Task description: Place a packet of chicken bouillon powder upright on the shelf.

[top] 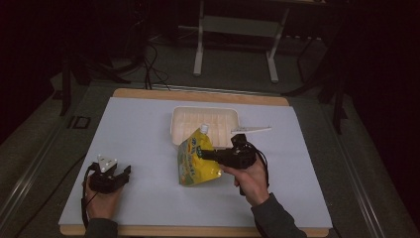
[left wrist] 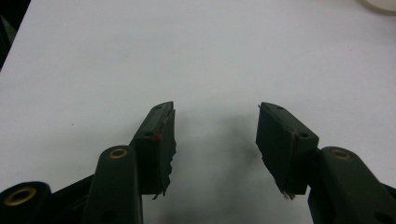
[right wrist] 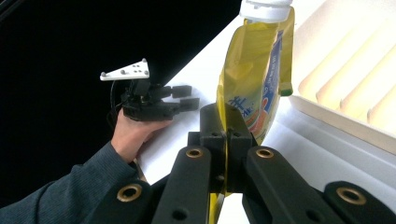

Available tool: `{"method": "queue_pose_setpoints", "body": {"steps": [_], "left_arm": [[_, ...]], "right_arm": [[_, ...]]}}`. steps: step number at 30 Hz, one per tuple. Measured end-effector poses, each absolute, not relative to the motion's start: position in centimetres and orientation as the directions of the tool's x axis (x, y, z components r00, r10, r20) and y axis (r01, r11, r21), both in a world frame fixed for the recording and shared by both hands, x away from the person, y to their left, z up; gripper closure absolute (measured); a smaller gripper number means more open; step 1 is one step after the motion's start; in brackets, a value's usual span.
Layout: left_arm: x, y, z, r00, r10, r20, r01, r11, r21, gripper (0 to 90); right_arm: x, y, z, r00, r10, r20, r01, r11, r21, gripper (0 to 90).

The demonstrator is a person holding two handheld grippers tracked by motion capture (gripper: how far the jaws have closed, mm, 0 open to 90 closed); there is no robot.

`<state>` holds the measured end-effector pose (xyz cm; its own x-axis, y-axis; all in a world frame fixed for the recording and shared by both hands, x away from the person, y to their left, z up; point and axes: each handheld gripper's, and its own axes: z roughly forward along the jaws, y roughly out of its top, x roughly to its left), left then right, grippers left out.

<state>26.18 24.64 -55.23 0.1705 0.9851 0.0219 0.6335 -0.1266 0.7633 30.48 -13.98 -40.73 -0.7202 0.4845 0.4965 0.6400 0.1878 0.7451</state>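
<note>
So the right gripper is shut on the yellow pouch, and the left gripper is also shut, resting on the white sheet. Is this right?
Not quite. The left gripper is open: the left gripper view shows its jaws apart with nothing between them. The right gripper is indeed shut on the yellow pouch.

The high view looks forward and down over the whole desk. Each claw view rides close above the desk; the yellow pouch also shows in the right claw view.
</note>
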Motion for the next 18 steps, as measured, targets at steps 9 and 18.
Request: {"method": "queue_pose_setpoints", "body": {"steps": [9, 18], "left_arm": [[26.2, 24.6, -55.2, 0.171, 0.985, 0.021, 0.633, -0.126, 0.764, 47.1], [26.2, 24.6, -55.2, 0.171, 0.985, 0.021, 0.634, -0.126, 0.763, 47.1]], "right_arm": [[30.4, -14.4, -39.9, -0.725, 0.49, 0.485, 0.628, 0.179, 0.758, 89.9], [30.4, -15.0, -38.8, -0.728, 0.498, 0.471, 0.612, 0.162, 0.774, 89.9]]}}
